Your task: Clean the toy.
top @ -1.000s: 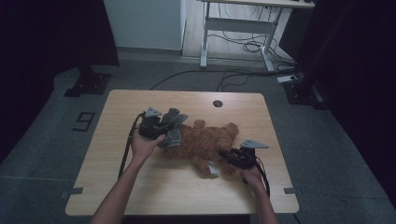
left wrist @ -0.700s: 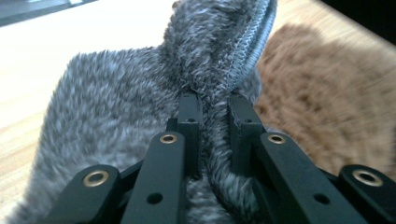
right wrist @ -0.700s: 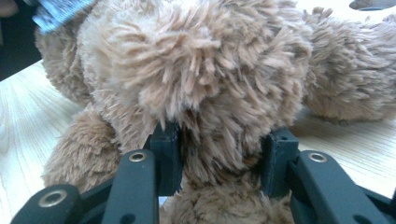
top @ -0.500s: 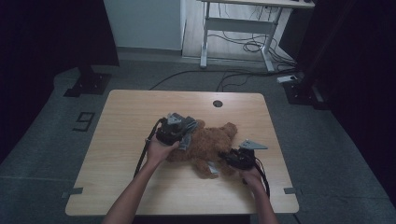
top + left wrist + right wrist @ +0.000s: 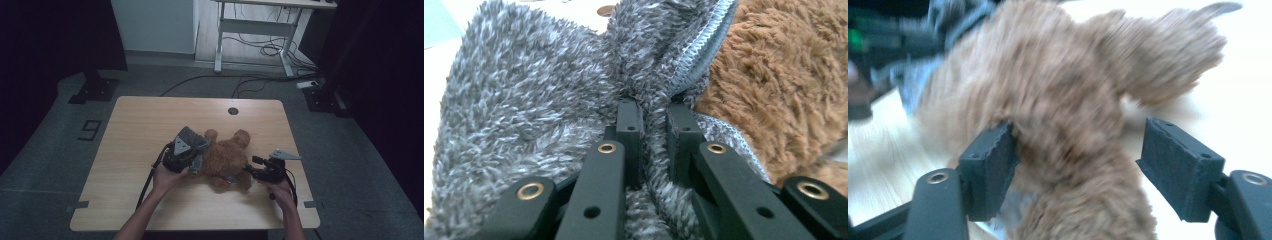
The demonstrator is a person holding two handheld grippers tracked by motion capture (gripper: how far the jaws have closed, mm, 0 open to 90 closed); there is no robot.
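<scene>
A brown teddy bear (image 5: 225, 157) lies on the wooden table (image 5: 145, 120), right of centre. My left gripper (image 5: 196, 159) sits at the bear's left side, shut on a grey fleece cloth (image 5: 524, 100). In the left gripper view its jaws (image 5: 653, 125) pinch a fold of that cloth, with the bear's fur (image 5: 784, 90) just to the right. My right gripper (image 5: 250, 172) is at the bear's lower right. Its jaws (image 5: 1078, 150) have just been opening and stand wide around a blurred bear limb (image 5: 1068, 120). The left pad brushes the fur and the right pad is apart from it.
A round cable hole (image 5: 233, 110) sits near the table's far edge. Beyond the table are a white desk frame (image 5: 255, 30), floor cables (image 5: 260, 80) and a dark stand base (image 5: 95, 90). Bare tabletop lies to the left and along the front.
My left hand has carried the grey cloth right and down against the bear. The right gripper's jaws have spread apart off the bear's limb.
</scene>
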